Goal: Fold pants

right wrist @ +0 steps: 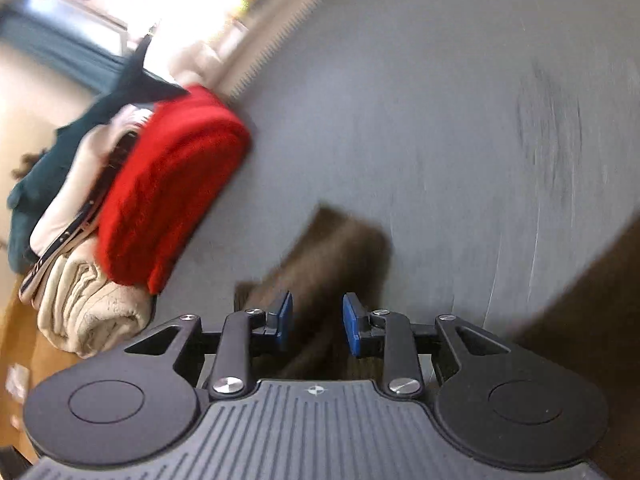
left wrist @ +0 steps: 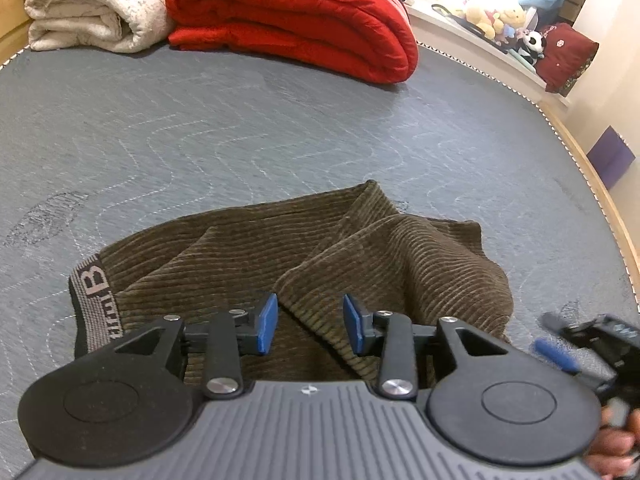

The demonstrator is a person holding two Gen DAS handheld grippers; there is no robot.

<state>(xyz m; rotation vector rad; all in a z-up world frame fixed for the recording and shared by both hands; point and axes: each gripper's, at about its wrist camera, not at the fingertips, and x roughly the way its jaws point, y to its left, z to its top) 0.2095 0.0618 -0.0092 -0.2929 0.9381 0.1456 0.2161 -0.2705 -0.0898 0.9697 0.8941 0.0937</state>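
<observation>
Brown corduroy pants (left wrist: 320,260) lie bunched and partly folded on the near part of a grey quilted mattress (left wrist: 240,128), their black-and-grey lettered waistband (left wrist: 90,300) turned out at the left. Directly above the cloth, the left gripper (left wrist: 310,324) points down at a fold with its blue pads (left wrist: 267,324) standing partly apart; no cloth is pinched between them. At the right edge of that view the right gripper (left wrist: 560,344), blurred, sits just beside the pants' right side, with a hand (left wrist: 616,440) behind it. In the right wrist view, heavily smeared and tilted, the right gripper (right wrist: 316,328) has its jaws partly apart over the brown fabric (right wrist: 340,256), and nothing is clamped between them.

Beyond the pants, a broad stretch of bare mattress runs to the far side, where a folded red blanket (left wrist: 296,16) and a folded cream blanket (left wrist: 84,8) sit side by side, touching. The mattress's stitched border (left wrist: 560,128) curves along the right, backed by a wooden rail (left wrist: 600,196). Past it, a shelf holds plush toys (left wrist: 504,24) and a dark red cushion (left wrist: 568,56).
</observation>
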